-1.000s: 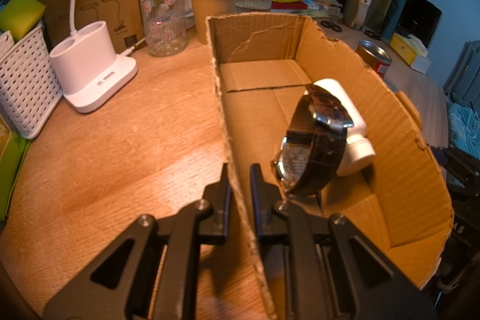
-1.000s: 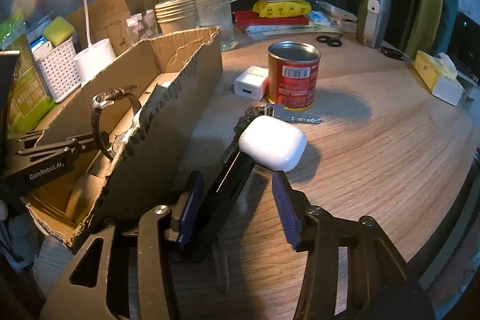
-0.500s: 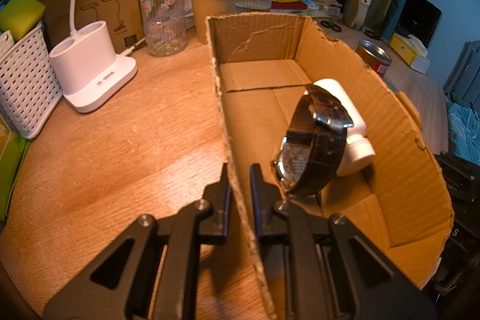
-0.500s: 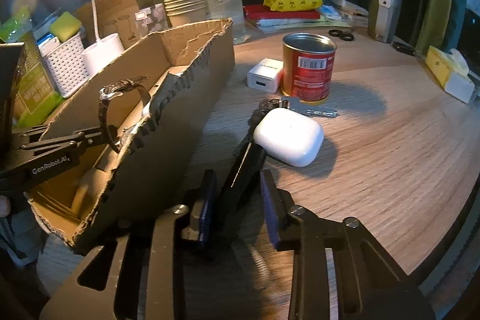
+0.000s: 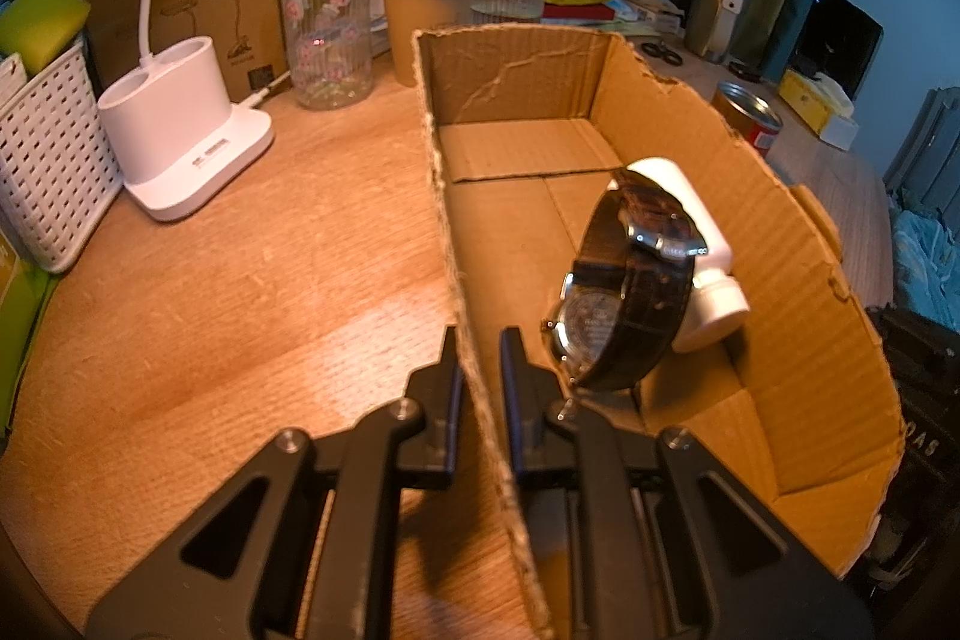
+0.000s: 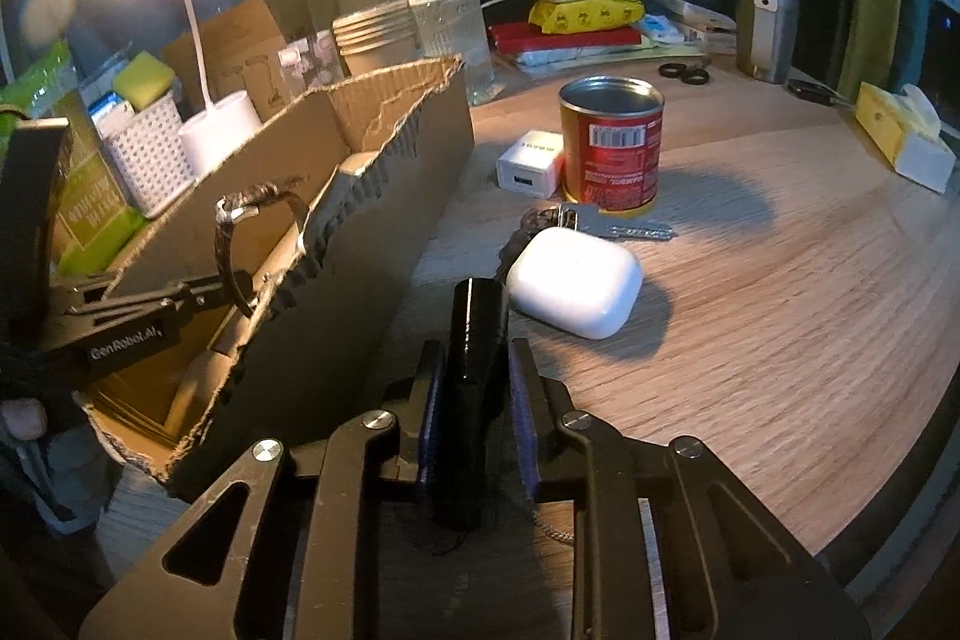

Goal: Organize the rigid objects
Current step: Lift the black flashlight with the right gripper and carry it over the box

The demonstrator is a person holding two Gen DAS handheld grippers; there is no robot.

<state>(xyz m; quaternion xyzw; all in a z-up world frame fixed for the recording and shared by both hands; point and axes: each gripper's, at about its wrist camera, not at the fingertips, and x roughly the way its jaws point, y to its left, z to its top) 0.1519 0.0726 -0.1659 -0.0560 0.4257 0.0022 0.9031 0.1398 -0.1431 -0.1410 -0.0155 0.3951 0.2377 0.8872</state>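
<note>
Two black grippers work at a round wooden table [image 6: 780,280]. The left gripper [image 5: 480,358] is squeezed tight on the side wall of an open brown cardboard box [image 5: 780,244]. Inside the box sit a dark leather wristwatch [image 5: 636,304] and a small white plastic bottle [image 5: 702,244]. The right gripper [image 6: 474,370] has just been closing, and its jaws now pinch a long black stick-shaped thing [image 6: 474,340]. Near it lie a white rounded earbud case [image 6: 576,280], silver keys [image 6: 624,229] and a red tin can [image 6: 612,148].

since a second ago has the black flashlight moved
Yes. The black flashlight lay slanted toward the cardboard box; now it sits straight in the right gripper, whose jaws just closed on it, beside the white earbud case.
</note>
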